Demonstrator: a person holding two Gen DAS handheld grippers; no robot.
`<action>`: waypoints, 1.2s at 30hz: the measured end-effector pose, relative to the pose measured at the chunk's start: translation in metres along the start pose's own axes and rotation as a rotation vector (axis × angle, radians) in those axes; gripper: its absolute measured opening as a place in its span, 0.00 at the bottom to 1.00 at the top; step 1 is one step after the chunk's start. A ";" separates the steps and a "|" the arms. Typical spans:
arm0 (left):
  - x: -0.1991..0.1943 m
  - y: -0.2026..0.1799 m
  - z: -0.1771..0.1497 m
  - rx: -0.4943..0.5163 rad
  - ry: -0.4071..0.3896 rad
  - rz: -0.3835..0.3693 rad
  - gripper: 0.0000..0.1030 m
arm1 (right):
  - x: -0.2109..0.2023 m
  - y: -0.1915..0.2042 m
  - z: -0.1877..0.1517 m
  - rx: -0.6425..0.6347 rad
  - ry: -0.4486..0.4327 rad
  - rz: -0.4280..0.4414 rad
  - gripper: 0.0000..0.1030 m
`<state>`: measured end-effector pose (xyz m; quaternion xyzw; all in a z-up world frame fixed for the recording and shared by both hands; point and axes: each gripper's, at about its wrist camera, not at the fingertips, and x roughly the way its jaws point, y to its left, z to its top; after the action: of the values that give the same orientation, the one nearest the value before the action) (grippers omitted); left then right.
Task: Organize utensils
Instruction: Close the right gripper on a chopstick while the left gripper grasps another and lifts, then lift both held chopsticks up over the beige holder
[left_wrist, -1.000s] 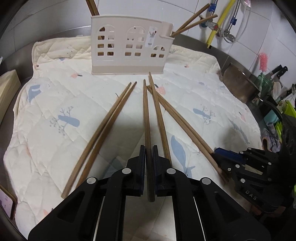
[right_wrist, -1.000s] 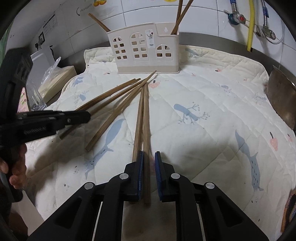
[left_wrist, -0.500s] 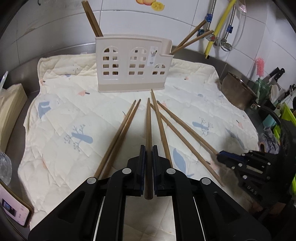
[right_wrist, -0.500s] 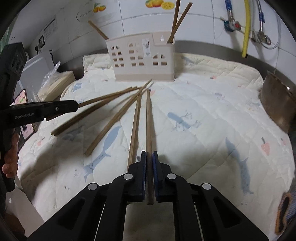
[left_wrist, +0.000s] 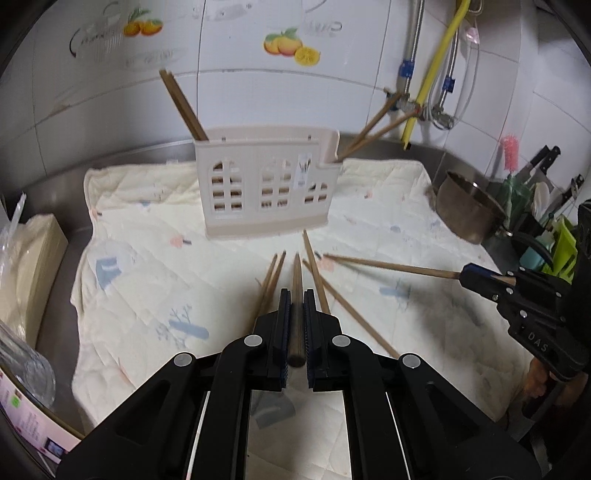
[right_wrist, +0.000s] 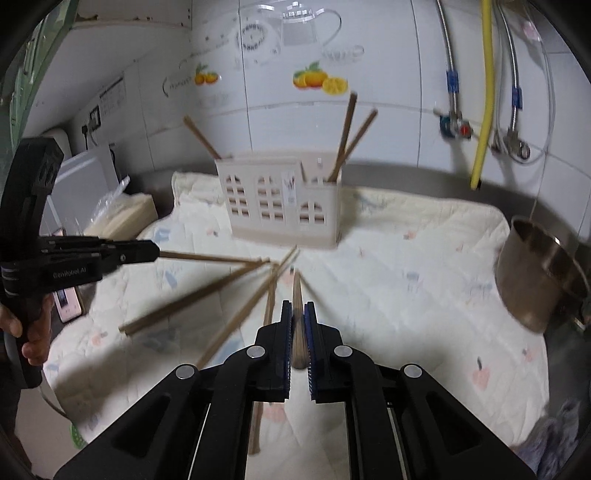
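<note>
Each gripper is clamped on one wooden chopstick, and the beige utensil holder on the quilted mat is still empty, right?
Not quite. The beige utensil holder already has chopsticks standing in it, at both ends, as the left wrist view shows. The rest holds: the left gripper and right gripper each clamp one wooden chopstick.

The utensil holder (left_wrist: 266, 192) at the upper middle of the left wrist view was pale beige, pierced with arched window shapes. The chopsticks (left_wrist: 314, 273) were brown wood. The quilted mat (left_wrist: 147, 280) under them was cream, printed with blue-grey whales, small trees and pink spots. Both grippers were black with blue pads: the left gripper (left_wrist: 295, 325) at lower centre, the right gripper (right_wrist: 298, 325) likewise in its own view. The wall tiles (right_wrist: 388, 129) were white with orange and yellow fruit decals. A hose (left_wrist: 436, 70) at upper right was yellow. The pot (right_wrist: 543, 273) at the right edge was dull bronze metal. A brush (left_wrist: 509, 149) at the right was pink.
</note>
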<state>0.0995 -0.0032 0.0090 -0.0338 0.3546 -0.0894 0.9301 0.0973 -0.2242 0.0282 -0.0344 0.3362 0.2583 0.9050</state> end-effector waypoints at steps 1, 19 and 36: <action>-0.001 0.000 0.003 0.005 -0.006 0.002 0.06 | -0.001 0.000 0.003 0.000 -0.007 0.002 0.06; -0.036 0.007 0.092 0.068 -0.105 -0.006 0.05 | -0.004 -0.010 0.113 -0.071 -0.082 0.054 0.06; -0.066 0.020 0.220 0.060 -0.348 0.095 0.05 | -0.010 -0.010 0.214 -0.108 -0.180 0.069 0.06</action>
<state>0.2001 0.0288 0.2137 -0.0044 0.1869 -0.0486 0.9812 0.2221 -0.1867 0.1991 -0.0482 0.2400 0.3093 0.9189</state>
